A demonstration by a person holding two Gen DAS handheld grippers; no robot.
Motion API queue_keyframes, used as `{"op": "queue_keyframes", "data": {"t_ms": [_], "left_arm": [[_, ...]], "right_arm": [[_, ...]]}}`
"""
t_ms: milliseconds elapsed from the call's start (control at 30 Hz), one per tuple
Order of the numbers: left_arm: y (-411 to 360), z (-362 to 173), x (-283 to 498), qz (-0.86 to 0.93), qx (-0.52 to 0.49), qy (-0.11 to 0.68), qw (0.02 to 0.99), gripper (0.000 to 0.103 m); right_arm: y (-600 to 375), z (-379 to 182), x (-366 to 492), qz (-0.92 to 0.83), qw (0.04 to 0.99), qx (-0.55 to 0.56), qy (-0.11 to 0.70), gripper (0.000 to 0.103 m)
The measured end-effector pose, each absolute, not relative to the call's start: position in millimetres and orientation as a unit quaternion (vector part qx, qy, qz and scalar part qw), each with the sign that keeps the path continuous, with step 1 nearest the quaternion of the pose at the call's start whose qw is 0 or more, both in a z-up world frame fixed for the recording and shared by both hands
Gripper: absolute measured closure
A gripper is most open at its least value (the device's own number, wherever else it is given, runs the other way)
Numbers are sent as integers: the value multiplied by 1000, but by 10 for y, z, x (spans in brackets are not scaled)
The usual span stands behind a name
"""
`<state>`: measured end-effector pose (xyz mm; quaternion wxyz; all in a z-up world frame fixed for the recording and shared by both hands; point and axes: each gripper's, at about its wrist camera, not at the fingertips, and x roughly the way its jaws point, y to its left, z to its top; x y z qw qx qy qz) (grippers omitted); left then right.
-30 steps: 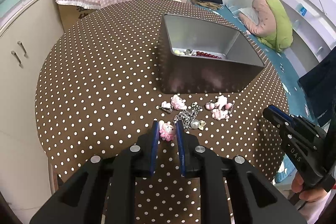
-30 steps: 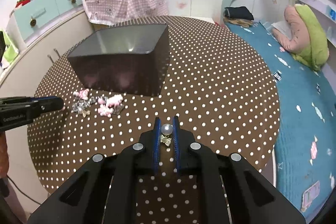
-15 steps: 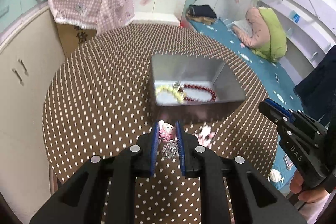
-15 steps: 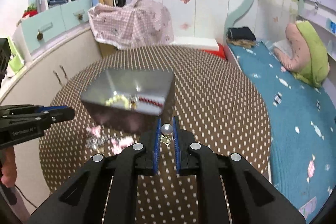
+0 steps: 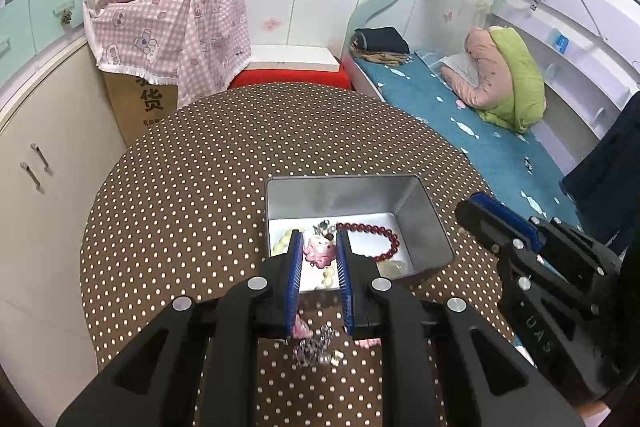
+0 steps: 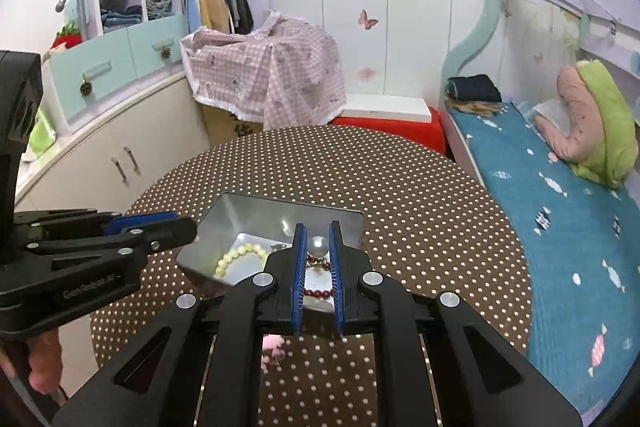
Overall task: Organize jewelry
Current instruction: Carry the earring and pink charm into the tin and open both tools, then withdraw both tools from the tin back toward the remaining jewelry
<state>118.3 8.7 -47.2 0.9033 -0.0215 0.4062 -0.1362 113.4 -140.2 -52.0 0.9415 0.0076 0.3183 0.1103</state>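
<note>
A silver metal box (image 5: pixel 424 223) (image 6: pixel 224 215) stands on the polka-dot table (image 5: pixel 180 195). It holds a red bead bracelet (image 5: pixel 384 231) and a cream bead bracelet (image 6: pixel 236 257). My left gripper (image 5: pixel 319 247) is shut on a pink charm (image 5: pixel 319 251) and holds it above the box. My right gripper (image 6: pixel 318 239) is shut on a pearl earring (image 6: pixel 318 245), also above the box. Loose pink charms (image 5: pixel 302 329) and a silver chain (image 5: pixel 316 349) lie on the table in front of the box.
The round table's edge curves close behind and beside the box. A cabinet (image 5: pixel 36 155) stands at the left, a box under a pink checked cloth (image 5: pixel 172 27) behind the table, and a blue bed (image 5: pixel 480 131) at the right.
Both grippers have risen from table level and moved forward over the box, each still holding its piece. The box's inside now shows from above.
</note>
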Motion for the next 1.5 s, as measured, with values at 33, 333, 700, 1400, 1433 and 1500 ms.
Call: {"op": "queue_keyframes", "data": {"t_ms": [33,333,700,1400,1433,1500], "left_arm": [[82,-480,1206,-136,-23,407,903,87],[122,-597,1334,-118,-27,416,901,53],[239,-672,1201,-112,-31,427,897,47],[291,-935,875,-104,-24,463,880,39],[292,-958,864,-104,-25,466,878,39],[290,-1005,851,-103,-26,473,875,39]], "right_arm": [[-1392,-534,1177,111,940,9,322,91],[-1405,-790,1338,95,921,30,377,28],[-1560,-889,1192,73,921,48,381,27],[-1671,-1145,888,51,906,54,416,23],[-1668,-1177,871,51,905,54,419,23],[-1658,-1226,855,52,902,54,425,23]]}}
